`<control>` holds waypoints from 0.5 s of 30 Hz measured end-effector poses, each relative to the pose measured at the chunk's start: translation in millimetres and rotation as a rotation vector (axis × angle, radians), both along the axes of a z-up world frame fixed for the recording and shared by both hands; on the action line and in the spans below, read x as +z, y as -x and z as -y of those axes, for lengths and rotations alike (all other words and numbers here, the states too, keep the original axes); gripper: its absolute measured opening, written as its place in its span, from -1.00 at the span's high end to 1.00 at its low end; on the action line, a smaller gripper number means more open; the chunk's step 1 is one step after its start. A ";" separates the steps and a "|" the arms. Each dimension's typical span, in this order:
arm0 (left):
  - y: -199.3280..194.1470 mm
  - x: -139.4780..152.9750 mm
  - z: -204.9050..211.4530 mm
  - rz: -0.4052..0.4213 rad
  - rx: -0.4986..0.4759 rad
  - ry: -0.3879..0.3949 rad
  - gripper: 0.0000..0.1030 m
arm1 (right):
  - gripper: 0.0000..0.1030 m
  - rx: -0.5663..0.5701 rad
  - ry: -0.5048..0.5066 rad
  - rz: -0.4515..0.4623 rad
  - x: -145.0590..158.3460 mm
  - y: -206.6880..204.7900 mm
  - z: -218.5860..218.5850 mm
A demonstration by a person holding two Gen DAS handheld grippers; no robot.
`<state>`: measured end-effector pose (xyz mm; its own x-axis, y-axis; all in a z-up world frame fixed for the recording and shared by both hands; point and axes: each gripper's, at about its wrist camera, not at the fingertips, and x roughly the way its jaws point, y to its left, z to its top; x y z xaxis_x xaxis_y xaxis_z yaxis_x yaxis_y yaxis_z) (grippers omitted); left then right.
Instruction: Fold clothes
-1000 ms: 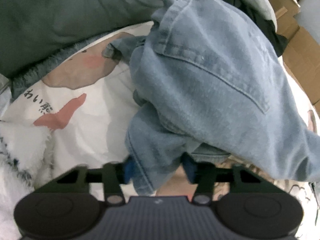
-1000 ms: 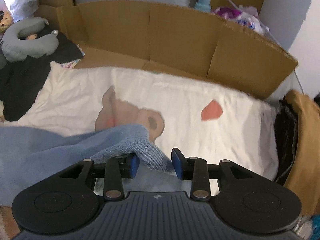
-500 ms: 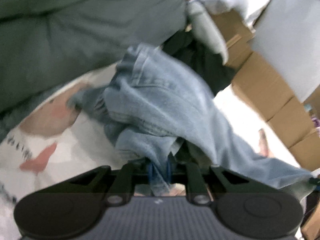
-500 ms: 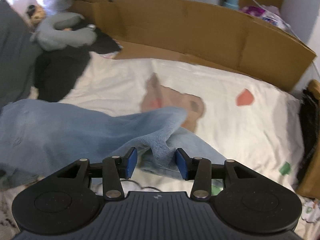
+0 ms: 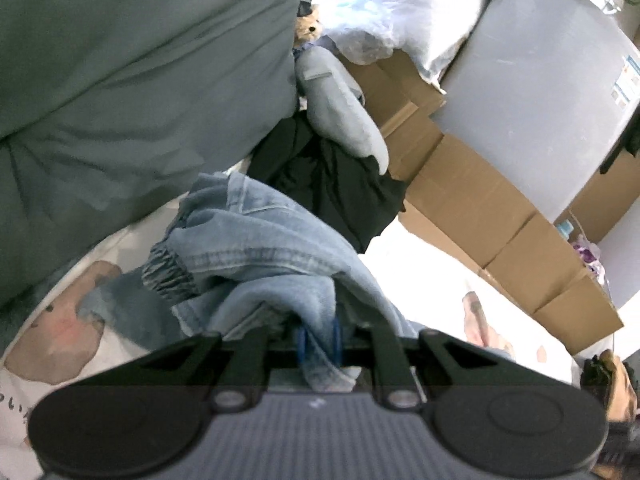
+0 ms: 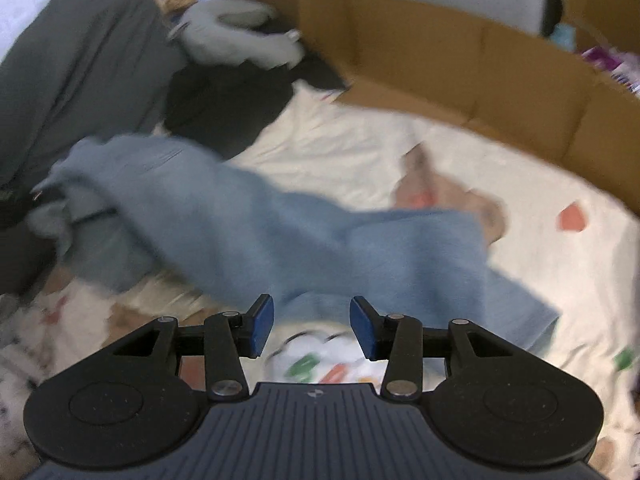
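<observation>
Light blue jeans (image 5: 256, 248) lie bunched on a white printed bedsheet (image 5: 52, 328). My left gripper (image 5: 319, 346) is shut on a fold of the denim, which hangs out between its blue pads. In the right wrist view the jeans (image 6: 248, 224) stretch across the sheet (image 6: 520, 184) from far left to near right, blurred. My right gripper (image 6: 312, 326) is open and empty, just behind the near edge of the denim and not touching it.
A grey duvet (image 5: 120, 80) fills the left. A black garment (image 5: 332, 184) and a grey neck pillow (image 5: 340, 104) lie behind the jeans. Cardboard boxes (image 5: 500, 220) and a grey panel (image 5: 540, 100) line the far side; the cardboard wall (image 6: 480, 68) also shows in the right view.
My left gripper closed on the denim and lifted it back. My right gripper let go of the jeans and pulled away; the leg now lies spread on the sheet.
</observation>
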<state>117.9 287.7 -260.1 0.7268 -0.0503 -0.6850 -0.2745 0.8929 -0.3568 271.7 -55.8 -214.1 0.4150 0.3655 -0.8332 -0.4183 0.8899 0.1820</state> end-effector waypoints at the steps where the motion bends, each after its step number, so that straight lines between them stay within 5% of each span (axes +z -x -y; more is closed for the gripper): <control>1: -0.5 0.1 -0.3 0.001 -0.002 0.000 0.74 | 0.04 0.024 -0.011 -0.013 -3.4 3.2 -5.2; 15: -3.3 3.6 -0.9 0.029 0.000 0.017 0.74 | -0.24 0.244 -0.172 0.011 -47.1 18.5 -114.1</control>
